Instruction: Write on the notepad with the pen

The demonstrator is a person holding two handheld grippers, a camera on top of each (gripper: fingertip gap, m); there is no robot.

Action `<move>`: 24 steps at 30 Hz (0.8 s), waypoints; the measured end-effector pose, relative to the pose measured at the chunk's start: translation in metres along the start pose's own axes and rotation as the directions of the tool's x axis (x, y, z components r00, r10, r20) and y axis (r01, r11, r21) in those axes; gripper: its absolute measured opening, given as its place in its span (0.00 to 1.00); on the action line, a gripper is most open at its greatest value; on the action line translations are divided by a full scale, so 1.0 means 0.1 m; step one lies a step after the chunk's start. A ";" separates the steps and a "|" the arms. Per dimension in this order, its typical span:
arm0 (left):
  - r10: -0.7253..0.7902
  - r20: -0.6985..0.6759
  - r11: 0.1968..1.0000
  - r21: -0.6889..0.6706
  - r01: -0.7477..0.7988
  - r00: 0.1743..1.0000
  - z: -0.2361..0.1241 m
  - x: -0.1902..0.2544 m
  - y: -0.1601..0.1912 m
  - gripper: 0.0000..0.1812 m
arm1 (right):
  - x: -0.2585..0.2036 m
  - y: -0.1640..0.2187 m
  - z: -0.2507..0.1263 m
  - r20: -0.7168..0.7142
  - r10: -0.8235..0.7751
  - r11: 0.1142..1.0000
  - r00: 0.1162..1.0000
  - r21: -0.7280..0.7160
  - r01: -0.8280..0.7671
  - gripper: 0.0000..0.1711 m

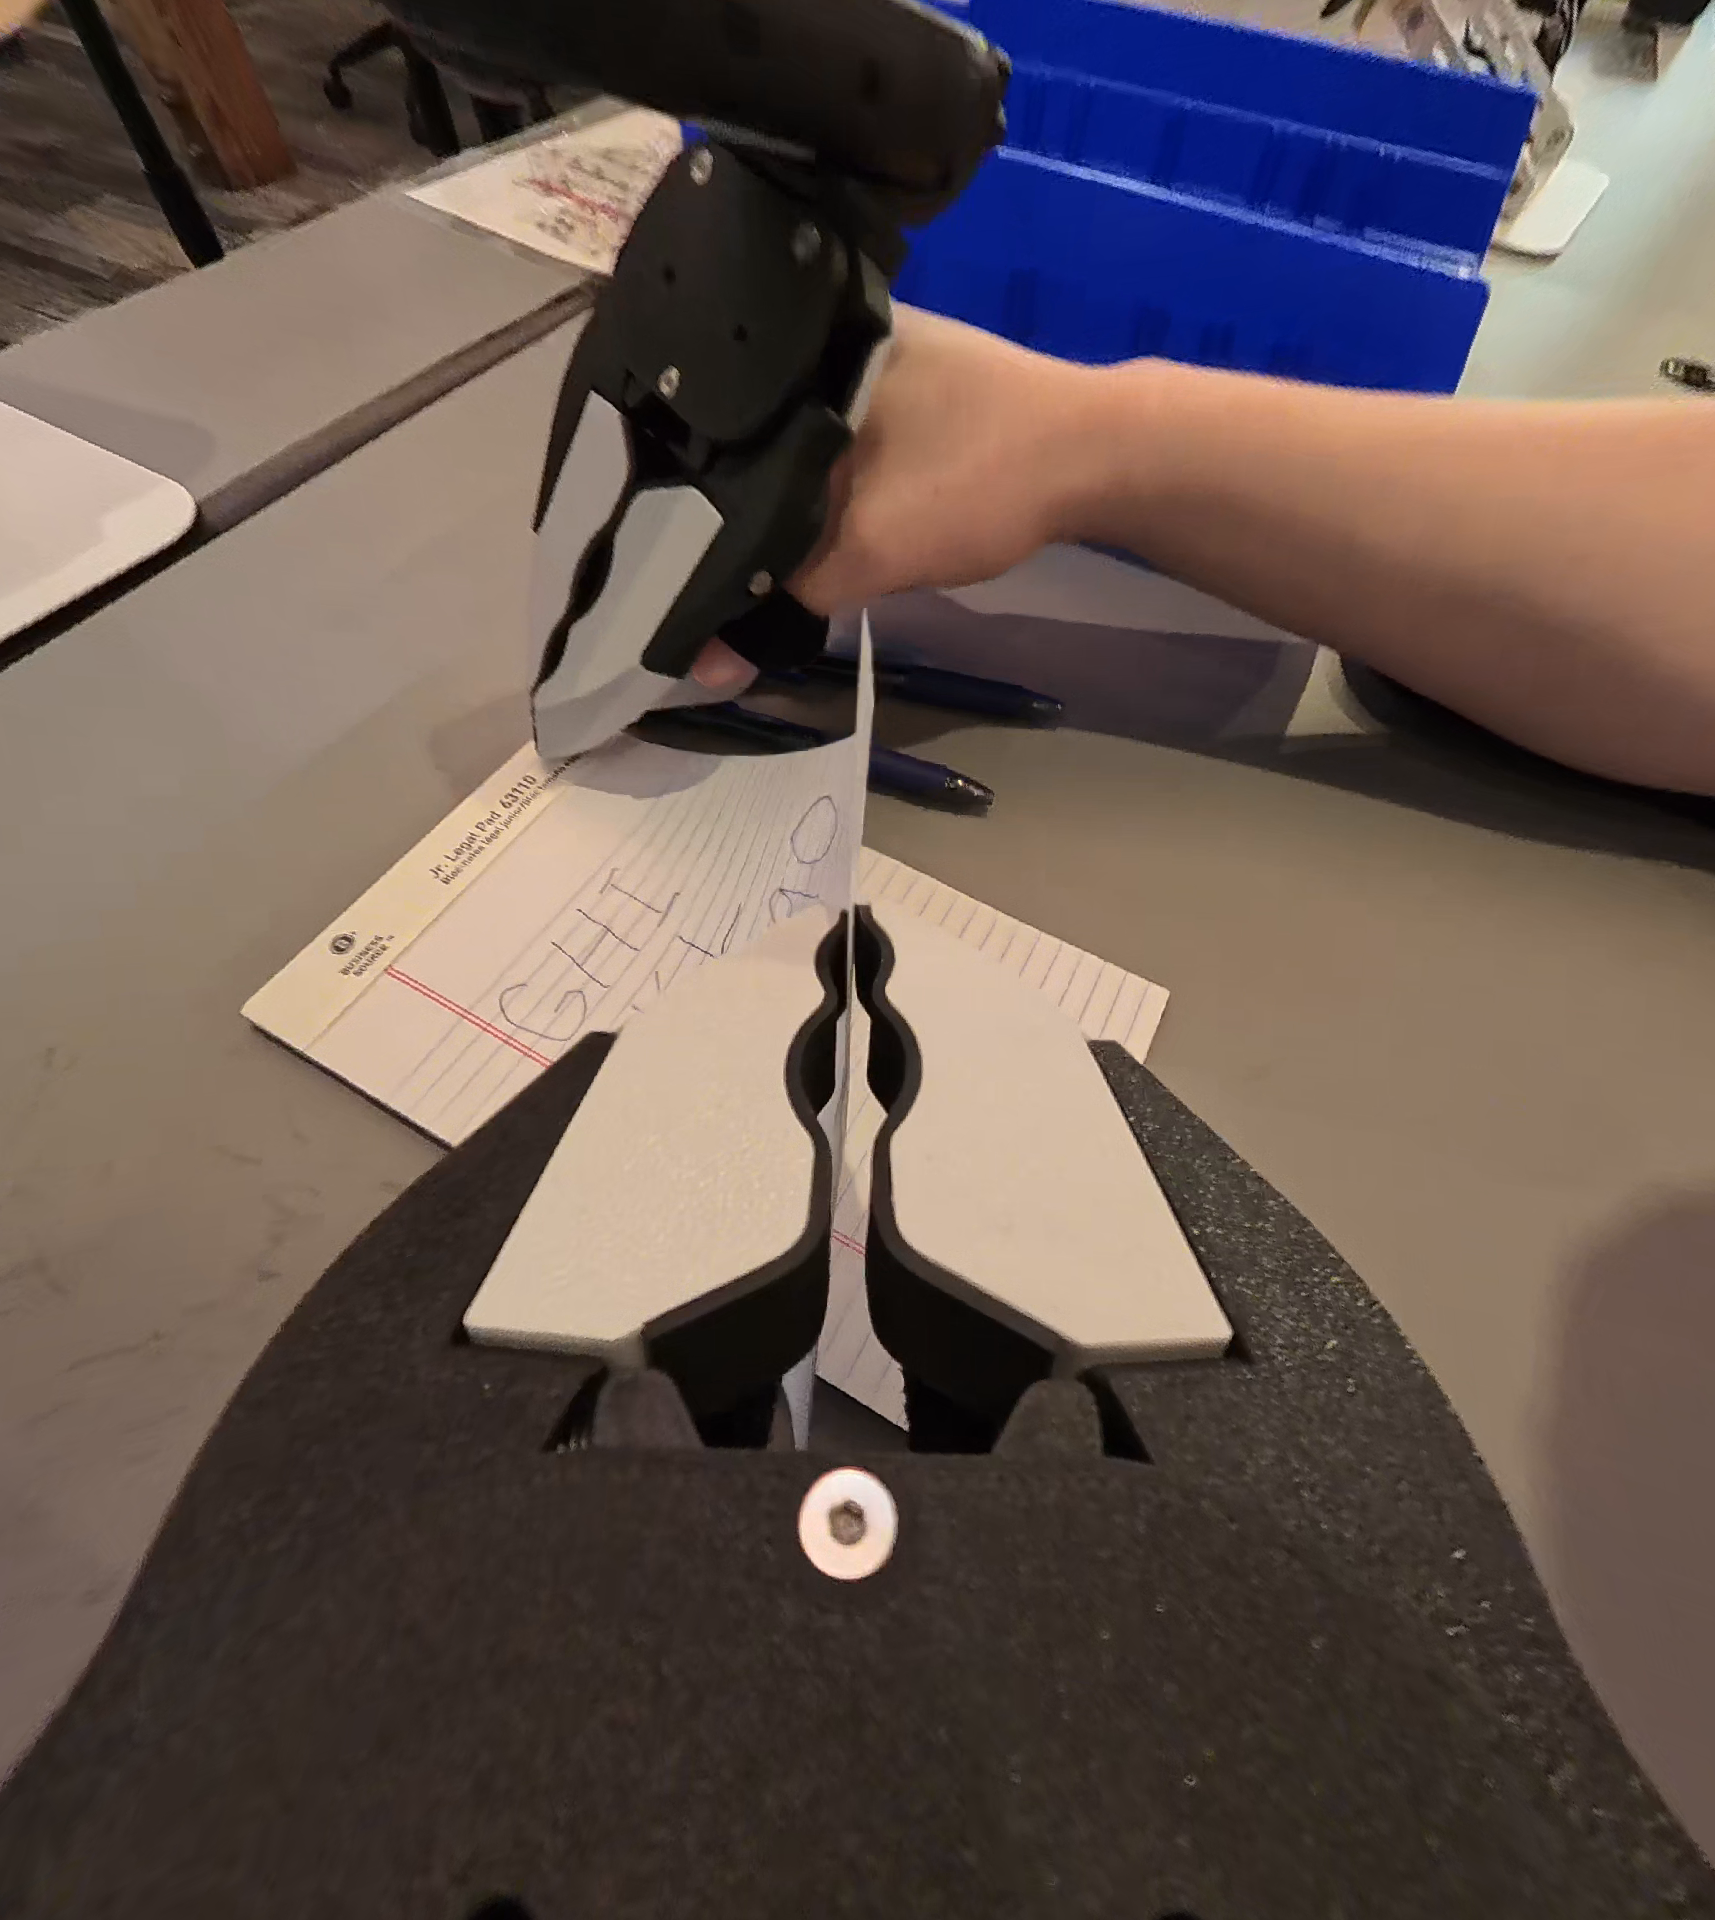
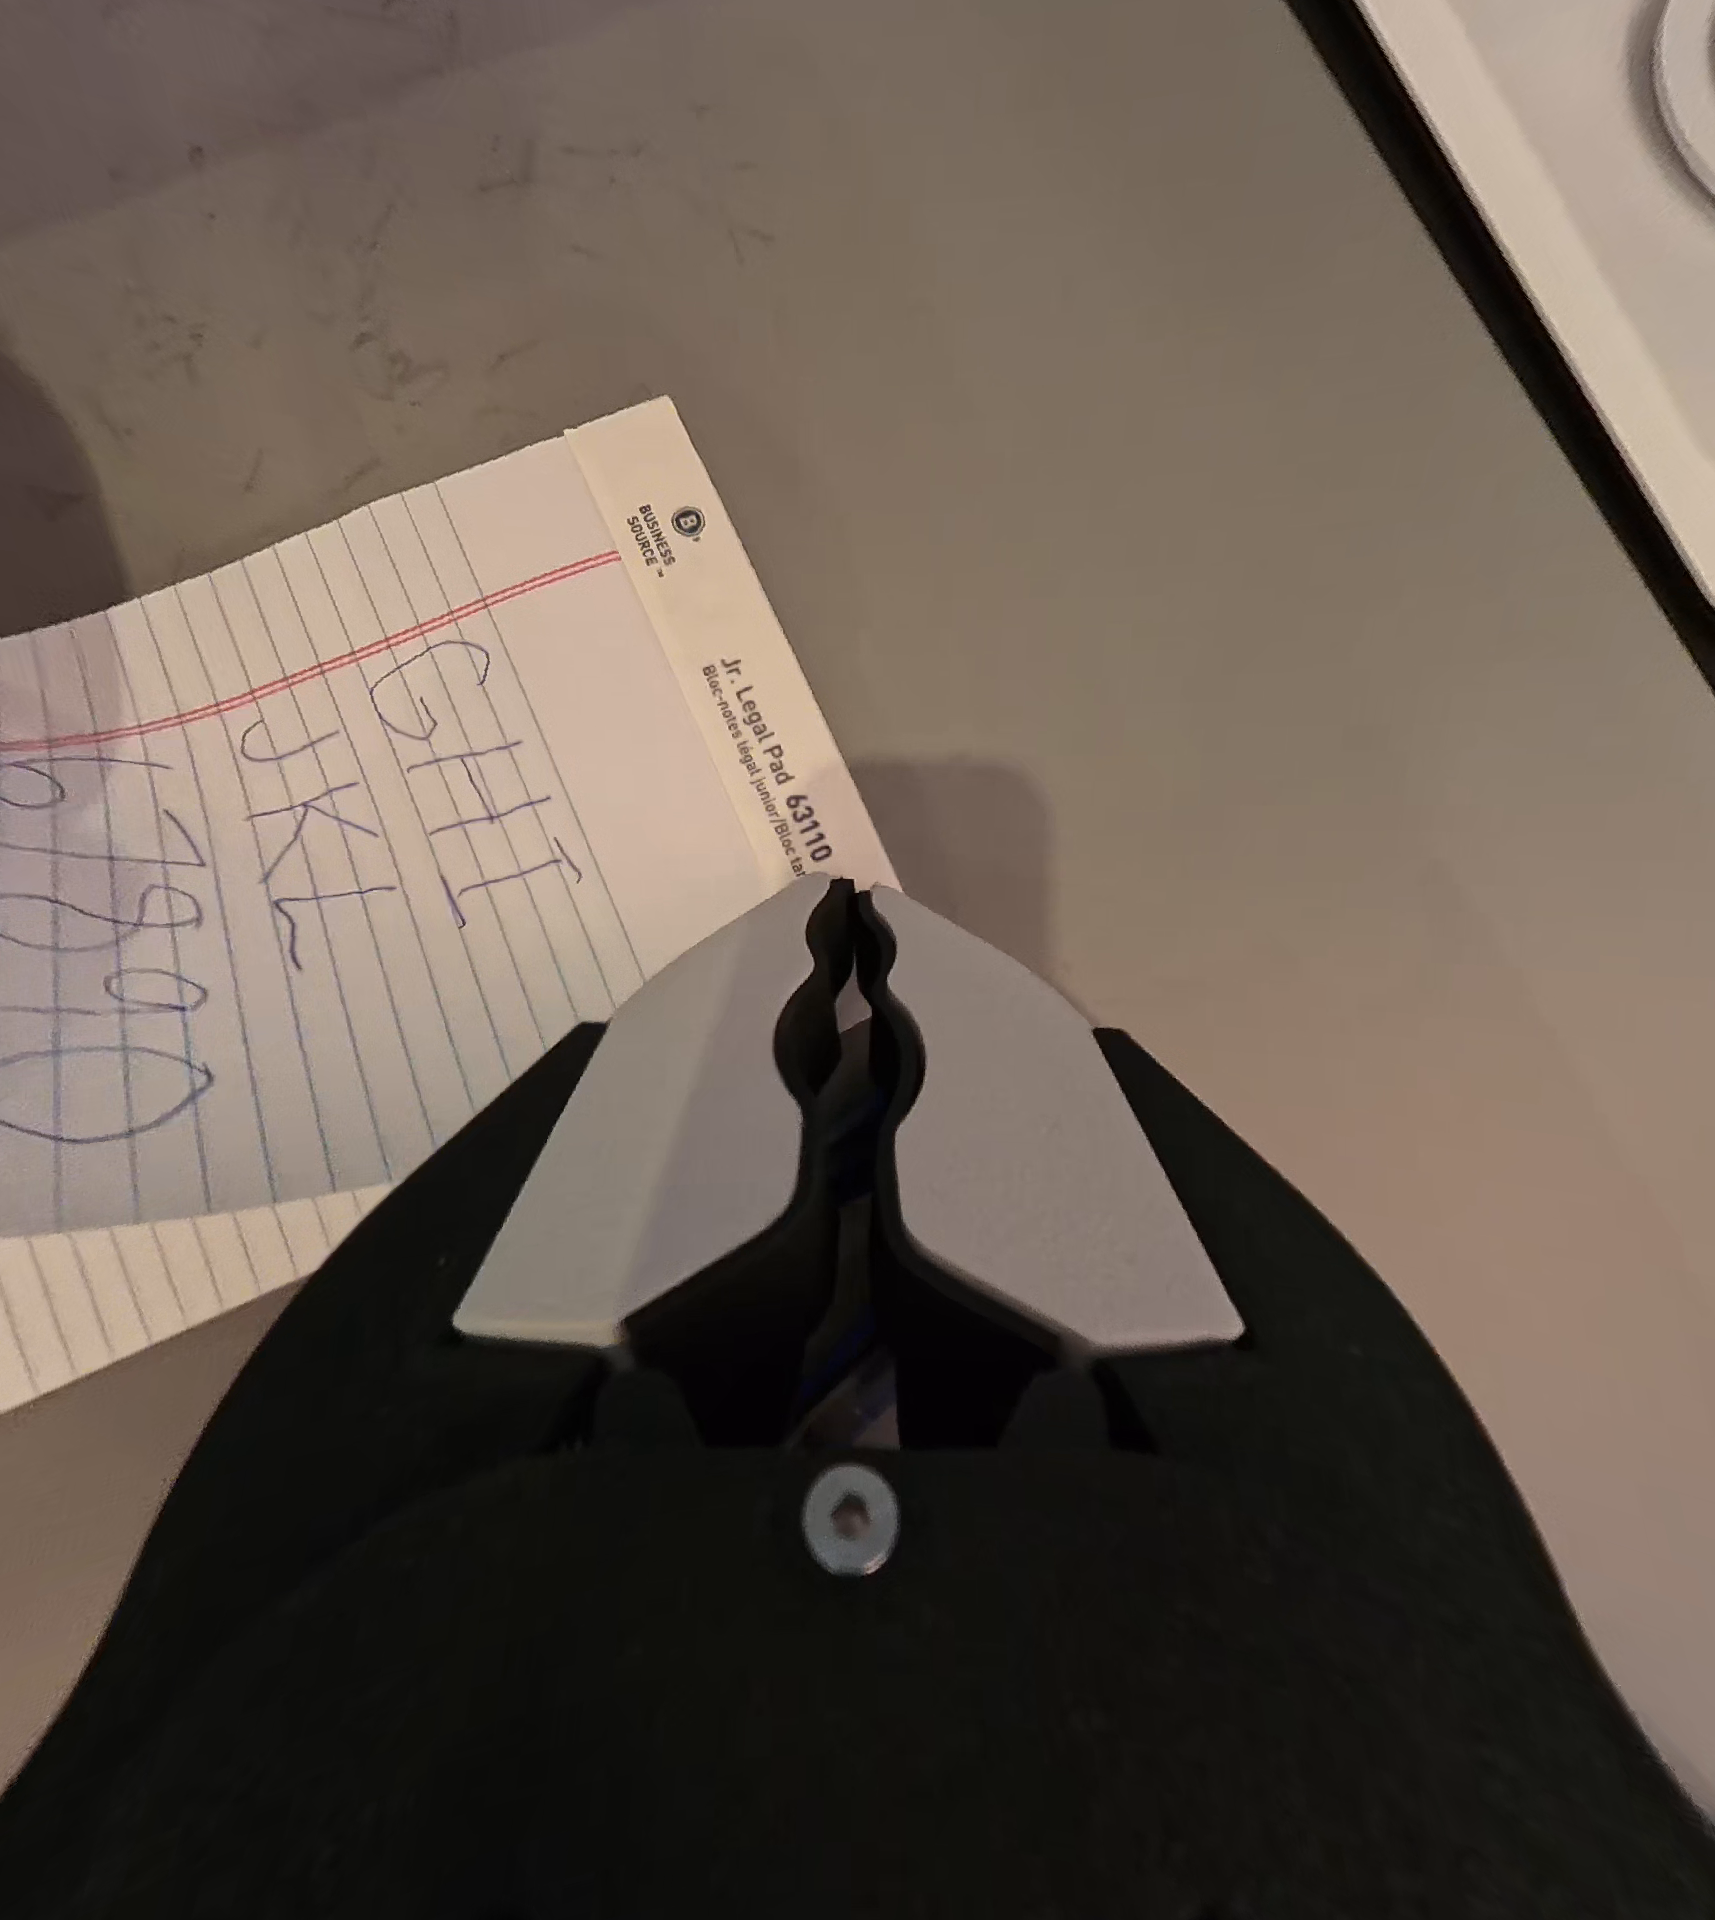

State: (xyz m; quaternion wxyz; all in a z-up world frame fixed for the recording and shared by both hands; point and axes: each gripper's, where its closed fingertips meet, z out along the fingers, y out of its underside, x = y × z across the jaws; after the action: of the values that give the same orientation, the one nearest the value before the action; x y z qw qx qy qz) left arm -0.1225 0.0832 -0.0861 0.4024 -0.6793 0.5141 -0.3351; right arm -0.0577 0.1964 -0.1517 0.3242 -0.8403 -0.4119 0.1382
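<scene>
A white lined notepad (image 1: 479,935) lies on the grey table, with blue handwriting on its top sheet. My left gripper (image 1: 851,925) is shut on the free end of that top sheet (image 1: 861,748) and holds it lifted, edge-on between the fingers. My right gripper (image 1: 572,727) is shut and points down, its tips on the pad's bound header strip. In the right wrist view the right gripper (image 2: 853,888) touches the header (image 2: 718,644), and the written sheet (image 2: 157,883) curls up to the left off the blank page beneath (image 2: 53,1320). Two dark blue pens (image 1: 926,774) lie on the table beyond the pad.
A person's hand and forearm (image 1: 1352,540) reach in from the right holding the right gripper. Blue plastic bins (image 1: 1227,208) stand at the back. A white tray (image 1: 11,520) sits at the left on an adjoining table; it also shows in the right wrist view (image 2: 1611,312).
</scene>
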 end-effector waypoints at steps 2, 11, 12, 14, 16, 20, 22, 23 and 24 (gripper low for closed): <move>-0.027 0.009 0.999 0.026 0.026 1.000 -0.04 -0.03 -0.04 0.00 | 0.00 0.00 0.00 -0.007 -0.006 1.000 1.000 0.009 0.006 0.00; -0.131 0.006 0.989 0.064 0.130 0.991 -0.13 -0.12 -0.01 0.00 | 0.01 0.00 0.00 0.000 -0.003 0.999 1.000 0.035 0.003 0.00; -0.133 0.008 0.989 0.065 0.133 0.991 -0.13 -0.12 0.00 0.00 | 0.01 0.00 0.00 0.001 -0.002 0.999 1.000 0.036 0.002 0.00; -0.136 0.011 0.989 0.063 0.135 0.991 -0.12 -0.13 0.01 0.00 | 0.02 0.00 0.00 0.002 -0.006 0.999 1.000 0.037 0.006 0.00; -0.136 0.010 0.989 0.059 0.135 0.991 -0.11 -0.12 0.02 0.00 | 0.02 -0.01 0.00 0.001 -0.024 0.999 1.000 0.043 0.024 0.00; -0.130 0.002 0.991 0.040 0.130 0.992 -0.06 -0.10 0.07 0.00 | 0.02 -0.03 -0.05 0.021 -0.040 0.998 0.999 0.048 0.039 0.00; -0.130 -0.004 0.991 0.031 0.130 0.992 -0.04 -0.09 0.10 0.00 | -0.01 -0.06 -0.12 0.048 -0.034 0.998 0.998 0.060 0.031 0.00; -0.132 -0.007 0.991 0.029 0.132 0.991 -0.04 -0.08 0.11 0.00 | -0.02 -0.06 -0.15 0.057 -0.031 0.998 0.998 0.057 0.027 0.00; -0.134 -0.009 0.991 0.029 0.134 0.991 -0.04 -0.08 0.12 0.00 | -0.01 -0.05 -0.17 0.052 -0.029 0.998 0.998 0.053 0.026 0.00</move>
State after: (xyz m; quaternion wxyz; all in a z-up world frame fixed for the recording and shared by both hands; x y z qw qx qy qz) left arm -0.1328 0.0883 -0.0950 0.3872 -0.7050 0.4639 -0.3713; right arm -0.0530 0.1904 -0.1355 0.3368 -0.8220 -0.4279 0.1667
